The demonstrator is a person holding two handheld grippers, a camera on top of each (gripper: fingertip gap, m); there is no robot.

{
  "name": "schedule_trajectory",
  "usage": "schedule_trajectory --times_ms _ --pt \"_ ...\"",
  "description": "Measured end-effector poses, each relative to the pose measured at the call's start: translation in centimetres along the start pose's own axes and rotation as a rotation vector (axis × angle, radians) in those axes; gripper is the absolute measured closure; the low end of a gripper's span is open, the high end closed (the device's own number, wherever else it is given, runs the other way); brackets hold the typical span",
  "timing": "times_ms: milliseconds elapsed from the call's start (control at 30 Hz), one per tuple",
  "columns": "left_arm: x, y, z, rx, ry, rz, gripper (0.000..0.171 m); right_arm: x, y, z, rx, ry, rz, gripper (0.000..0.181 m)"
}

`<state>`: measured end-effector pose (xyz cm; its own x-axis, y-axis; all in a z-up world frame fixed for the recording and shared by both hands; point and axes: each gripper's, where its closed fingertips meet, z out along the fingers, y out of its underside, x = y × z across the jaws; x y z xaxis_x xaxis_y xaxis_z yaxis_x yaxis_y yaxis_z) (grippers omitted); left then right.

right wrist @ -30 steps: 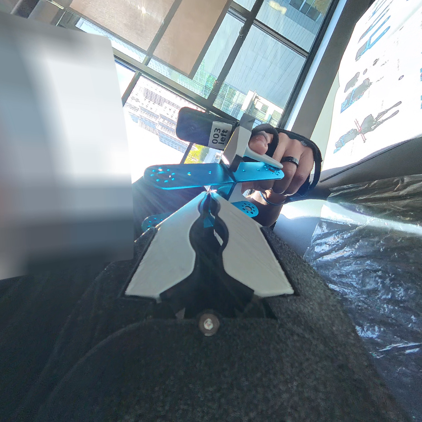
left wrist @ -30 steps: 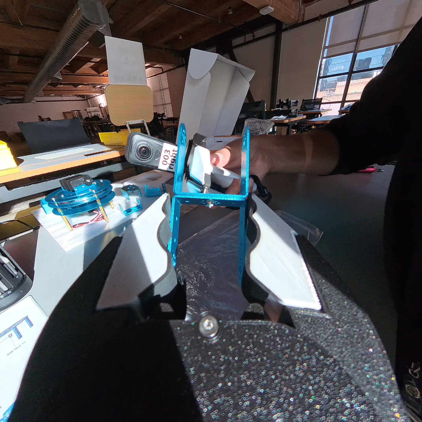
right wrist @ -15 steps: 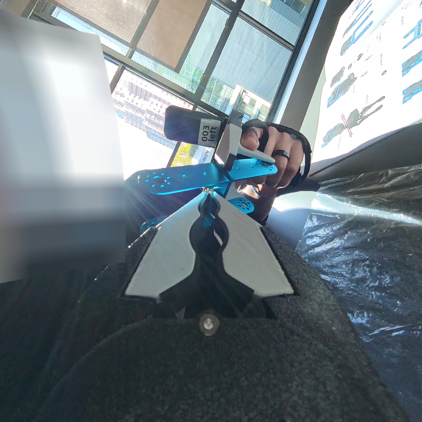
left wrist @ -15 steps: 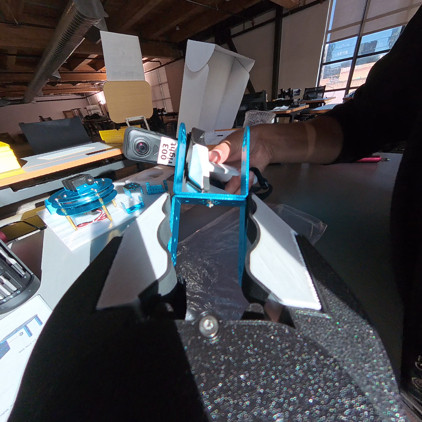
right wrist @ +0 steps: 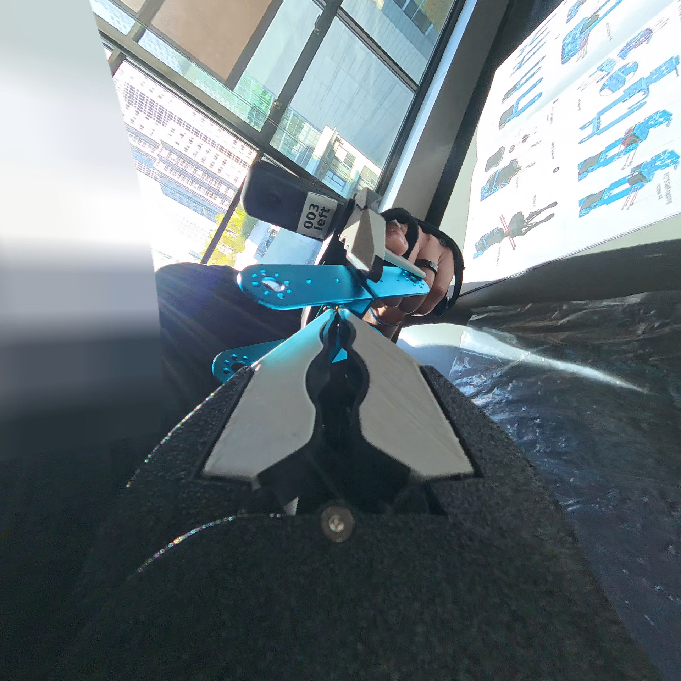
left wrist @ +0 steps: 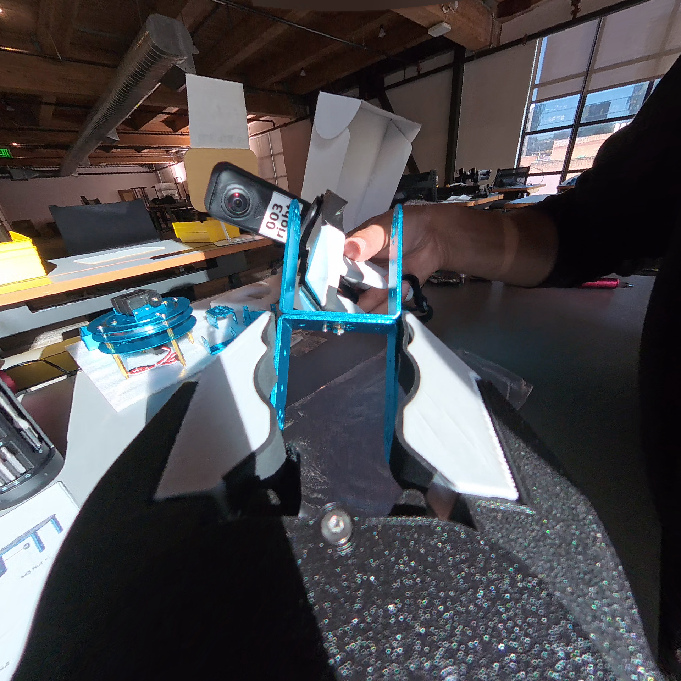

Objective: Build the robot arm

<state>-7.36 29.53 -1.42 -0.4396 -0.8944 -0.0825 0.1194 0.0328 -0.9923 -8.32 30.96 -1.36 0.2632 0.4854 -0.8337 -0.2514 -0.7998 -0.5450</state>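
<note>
Above a dark worktable (left wrist: 552, 368), left gripper (left wrist: 337, 328) clamps the blue U-bracket assembly (left wrist: 337, 368), right gripper (right wrist: 337, 313) pinches its crosspiece; opposing pulls risk slippage.

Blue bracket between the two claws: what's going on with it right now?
A person holds both claws on one blue bracket assembly. The left claw grips the outside of the lower U-shaped piece's two legs. The right claw pinches an edge of the joined upper piece, held above a dark table. A blue turntable base sits to the left.
</note>
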Motion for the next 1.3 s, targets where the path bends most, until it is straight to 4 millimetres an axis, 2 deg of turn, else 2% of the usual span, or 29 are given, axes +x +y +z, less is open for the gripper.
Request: schedule_trajectory --times_ms 133,233,333,367,433,467,533,600,667,800,867,967,1067,1167,1300 --pt "0.0 -0.9 0.0 0.046 -0.001 -0.017 0.105 -0.6 -0.8 -0.2 -0.012 0.073 -0.089 0.181" --pt "-0.3 -2.1 -0.3 0.111 -0.013 -0.052 0.105 -1.4 -2.0 -1.2 0.027 0.135 -0.241 0.181" --pt "-0.9 -3.1 -0.8 0.175 -0.035 -0.098 0.105 -0.6 -2.6 -3.1 0.062 0.346 -0.616 0.173" --pt "-1.2 -3.4 -0.9 0.189 -0.048 -0.108 0.105 -0.8 -2.3 -3.4 0.068 0.394 -0.76 0.165" --pt "-2.2 -3.4 -1.1 0.193 -0.099 -0.125 0.106 -1.7 -0.9 -2.8 0.064 0.418 -0.988 0.143" --pt "-2.8 -3.1 -1.0 0.171 -0.139 -0.132 0.105 -2.2 -0.4 -2.2 0.076 0.425 -1.022 0.134" --pt "-4.4 -2.3 -0.9 0.123 -0.251 -0.102 0.106 -3.2 -0.9 -1.6 0.184 0.439 -1.015 0.12" --pt "-5.9 -1.9 -1.2 0.083 -0.395 -0.041 0.106 -2.6 -2.2 -1.7 0.264 0.509 -0.904 0.116" --pt "-6.5 -1.9 -1.2 0.062 -0.507 0.041 0.105 -1.7 -3.6 -1.9 0.353 0.564 -0.745 0.099" --pt "-6.5 -2.1 -0.8 0.039 -0.657 0.139 0.104 -1.9 -4.9 -1.1 0.444 0.563 -0.631 0.117" --pt "-5.9 -2.8 -0.7 0.052 -0.699 0.202 0.106 -1.7 -5.2 -1.3 0.44 0.615 -0.639 0.146" --pt "-5.9 -2.9 -1.0 0.021 -0.769 0.26 0.106 -1.8 -5.1 -1.2 0.394 0.643 -0.64 0.153" --pt "-5.5 -1.7 -0.5 0.024 -0.687 0.127 0.105 -1.6 -4.9 -1.0 0.312 0.687 -0.694 0.155" --pt "-4.8 -0.6 -0.4 0.031 -0.568 -0.008 0.108 -1.0 -4.6 -1.4 0.259 0.676 -0.677 0.155" --pt "-4.0 1.2 -1.0 -0.061 -0.431 -0.066 0.105 0.4 -3.9 -2.4 0.215 0.637 -0.63 0.155"
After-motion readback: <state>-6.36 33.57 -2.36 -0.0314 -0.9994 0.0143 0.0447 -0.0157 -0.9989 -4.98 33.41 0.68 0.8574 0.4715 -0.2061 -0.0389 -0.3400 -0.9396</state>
